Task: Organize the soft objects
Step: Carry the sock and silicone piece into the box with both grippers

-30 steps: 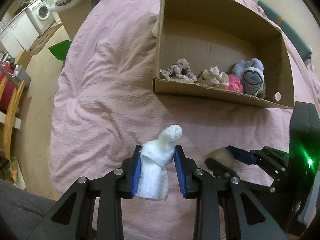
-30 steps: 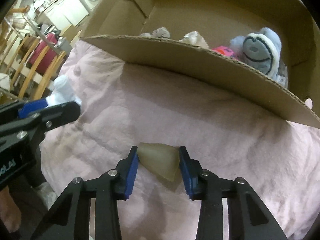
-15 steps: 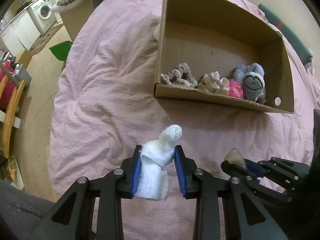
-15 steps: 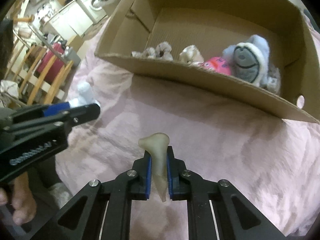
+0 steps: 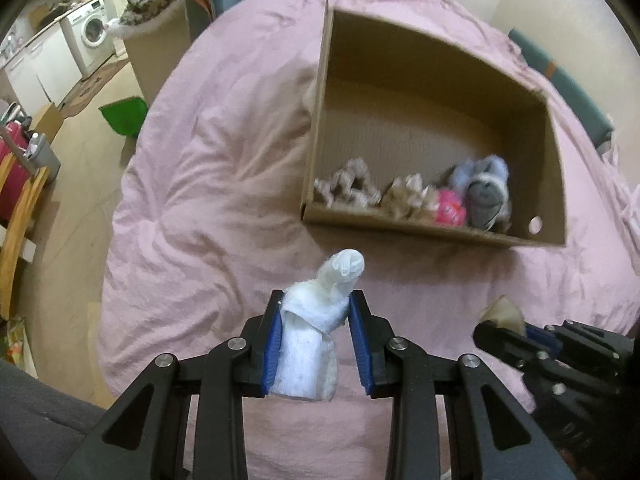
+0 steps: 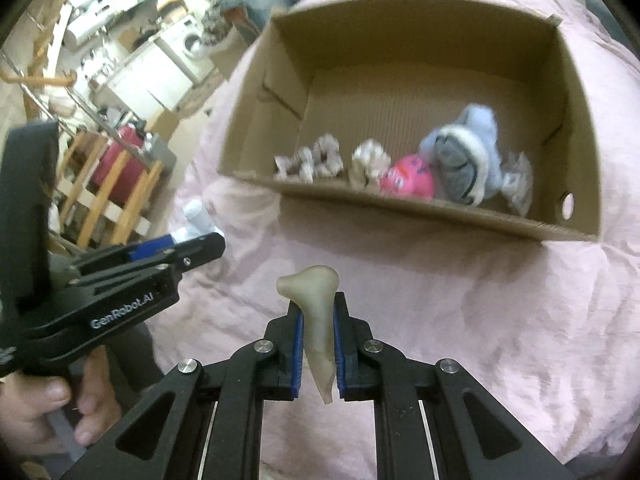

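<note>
The jaws of the left gripper are closed on a white sock, and this grip is the same as one second ago. The sock stands up between the blue pads, and its rolled tip shows above them. The jaws of the right gripper are now closed tightly on a beige soft piece. One second ago these jaws were wider and the piece lay flat on the pink bed cover between them. Now the piece is pressed thin, its wide end stands above the pads and its narrow end hangs below them. It is lifted clear of the cover.

In the left wrist view the right gripper is at the near right, lower in the picture than before, with the beige piece at its tip. In the right wrist view the left gripper is at the left, and a hand holds its handle.

Farther on the bed is the cardboard box, open at the top. Along its near wall lie a beige scrunchie, a cream fabric piece, a pink toy and a grey and blue plush. These things are in the same places as before. In both views the box appears farther from the grippers than one second ago.
</note>
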A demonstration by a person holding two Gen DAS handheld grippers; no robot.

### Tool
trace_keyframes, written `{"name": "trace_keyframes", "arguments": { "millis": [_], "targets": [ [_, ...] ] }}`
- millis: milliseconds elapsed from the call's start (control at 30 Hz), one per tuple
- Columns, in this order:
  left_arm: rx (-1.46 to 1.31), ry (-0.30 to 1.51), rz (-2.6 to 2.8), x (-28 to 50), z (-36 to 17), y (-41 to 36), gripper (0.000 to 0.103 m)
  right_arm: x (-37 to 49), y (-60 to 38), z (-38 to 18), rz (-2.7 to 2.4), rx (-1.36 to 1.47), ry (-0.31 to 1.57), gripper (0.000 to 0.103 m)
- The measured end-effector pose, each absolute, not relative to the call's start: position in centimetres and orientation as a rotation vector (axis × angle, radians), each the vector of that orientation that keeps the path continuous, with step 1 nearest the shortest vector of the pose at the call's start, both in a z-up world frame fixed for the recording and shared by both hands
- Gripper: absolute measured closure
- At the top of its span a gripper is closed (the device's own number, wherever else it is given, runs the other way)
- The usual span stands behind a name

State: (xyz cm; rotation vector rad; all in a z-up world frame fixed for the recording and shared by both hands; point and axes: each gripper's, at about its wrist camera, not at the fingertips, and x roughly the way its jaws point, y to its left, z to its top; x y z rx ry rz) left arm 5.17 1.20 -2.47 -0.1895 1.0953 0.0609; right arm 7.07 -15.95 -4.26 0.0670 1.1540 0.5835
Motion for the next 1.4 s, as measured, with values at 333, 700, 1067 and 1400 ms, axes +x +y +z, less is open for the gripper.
{"name": "trace_keyframes", "arguments": {
  "millis": [333, 700, 1067, 1400],
  "targets": [
    [-0.127, 0.966, -0.014, 7.4, 2.7, -0.4, 0.074, 9.2, -19.7, 1.0, 0.580, 0.186, 1.023, 0.089],
    [-0.074, 0.894, -0.073, 12.6, 3.5, -2.0, 0.074, 13.6, -22.9, 1.8, 0.495, 0.214, 0.969, 0.089],
    [-0.119, 0.925, -0.083, 14.4, -0.8, -1.4, 0.074, 15.4, -23.5, -2.2, 0.400, 0.231, 1.021, 0.088],
    [-0.084, 0.923, -0.080, 14.3, -1.7, -1.8, 0.074, 15.1, -21.9, -3.5, 0.425, 0.186, 1.066, 0.088]
  ]
}}
